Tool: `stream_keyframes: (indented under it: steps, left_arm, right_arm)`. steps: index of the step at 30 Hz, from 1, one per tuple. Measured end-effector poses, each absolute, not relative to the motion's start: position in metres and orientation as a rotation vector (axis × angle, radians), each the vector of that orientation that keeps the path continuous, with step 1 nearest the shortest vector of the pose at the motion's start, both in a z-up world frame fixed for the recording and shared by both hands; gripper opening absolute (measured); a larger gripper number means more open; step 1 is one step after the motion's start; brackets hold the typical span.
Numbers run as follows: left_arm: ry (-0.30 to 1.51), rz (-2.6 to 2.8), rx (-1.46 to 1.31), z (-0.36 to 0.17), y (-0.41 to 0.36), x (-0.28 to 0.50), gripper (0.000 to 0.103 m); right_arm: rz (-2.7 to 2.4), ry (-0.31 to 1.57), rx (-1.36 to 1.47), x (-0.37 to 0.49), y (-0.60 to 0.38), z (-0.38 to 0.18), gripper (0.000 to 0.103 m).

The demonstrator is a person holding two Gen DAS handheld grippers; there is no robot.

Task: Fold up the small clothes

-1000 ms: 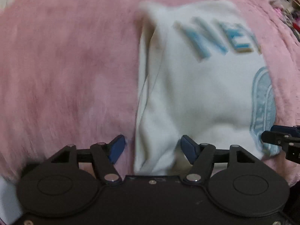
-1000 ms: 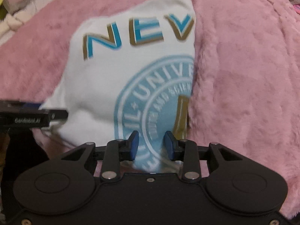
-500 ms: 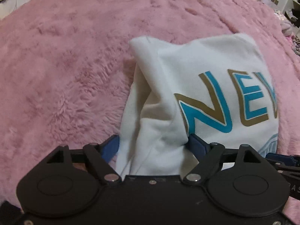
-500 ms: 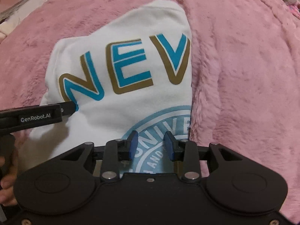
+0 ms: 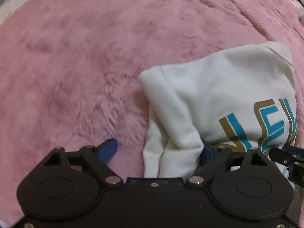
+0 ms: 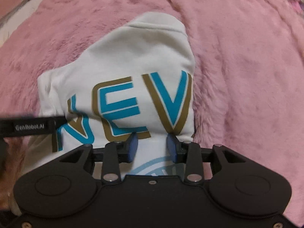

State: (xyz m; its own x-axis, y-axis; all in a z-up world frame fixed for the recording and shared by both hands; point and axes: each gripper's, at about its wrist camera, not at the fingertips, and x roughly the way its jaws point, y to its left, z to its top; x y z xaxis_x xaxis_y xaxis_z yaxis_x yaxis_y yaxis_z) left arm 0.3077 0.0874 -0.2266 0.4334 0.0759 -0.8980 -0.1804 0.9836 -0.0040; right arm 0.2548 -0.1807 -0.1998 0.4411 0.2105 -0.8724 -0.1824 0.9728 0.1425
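Holding now: your left hand-held gripper stands wide open, and a bunched fold of the white sweatshirt lies between its blue pads, against the right one.
Right hand-held gripper: its pads sit partly apart with sweatshirt cloth between them; you cannot tell whether they pinch it.
Garment place: it lies on the pink plush blanket, letters "NEV" facing up.
Edges: the far hem curls up; the right side drops in a straight fold.
Open room: bare blanket spreads wide to your left and beyond the garment.
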Motion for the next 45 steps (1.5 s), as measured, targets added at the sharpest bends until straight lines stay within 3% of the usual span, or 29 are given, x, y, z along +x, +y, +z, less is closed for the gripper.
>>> stream_keyframes:
  steps: [3,7,9,11,14,18,24,29,36,40,45]
  left_arm:
    - [1.029,0.185,0.009,-0.189,0.078,0.306,0.088]
    - [0.876,0.189,-0.056,-0.159,0.087,0.319,0.089]
    - [0.912,0.217,-0.046,-0.181,0.088,0.342,0.089]
    - [1.035,0.228,0.012,-0.228,0.091,0.369,0.096]
    - [1.002,0.254,0.018,-0.254,0.092,0.376,0.101]
    - [0.984,0.232,0.055,-0.216,0.083,0.359,0.098]
    - [0.996,0.212,-0.148,-0.177,0.112,0.273,0.098]
    - [1.098,0.198,-0.233,-0.201,0.121,0.223,0.098]
    - [1.093,0.144,-0.268,-0.204,0.102,0.201,0.098]
    - [1.086,0.13,-0.224,-0.211,0.086,0.209,0.1]
    - [1.069,0.124,-0.263,-0.228,0.081,0.235,0.1]
  right_arm:
    - [0.279,1.04,0.054,0.258,-0.185,-0.17,0.032]
    - [0.249,0.938,0.114,0.285,-0.195,-0.154,0.035]
    - [0.209,0.963,0.103,0.315,-0.194,-0.171,0.035]
    - [0.176,1.024,0.092,0.341,-0.192,-0.205,0.036]
    - [0.175,1.052,0.163,0.357,-0.199,-0.231,0.039]
    - [0.237,0.98,0.108,0.33,-0.207,-0.185,0.041]
    - [0.309,0.919,0.11,0.249,-0.238,-0.154,0.058]
    - [0.299,1.003,0.108,0.203,-0.253,-0.177,0.06]
    - [0.299,1.057,0.117,0.187,-0.252,-0.187,0.06]
    - [0.321,1.07,0.138,0.195,-0.237,-0.196,0.076]
    - [0.297,1.057,0.092,0.203,-0.219,-0.207,0.081]
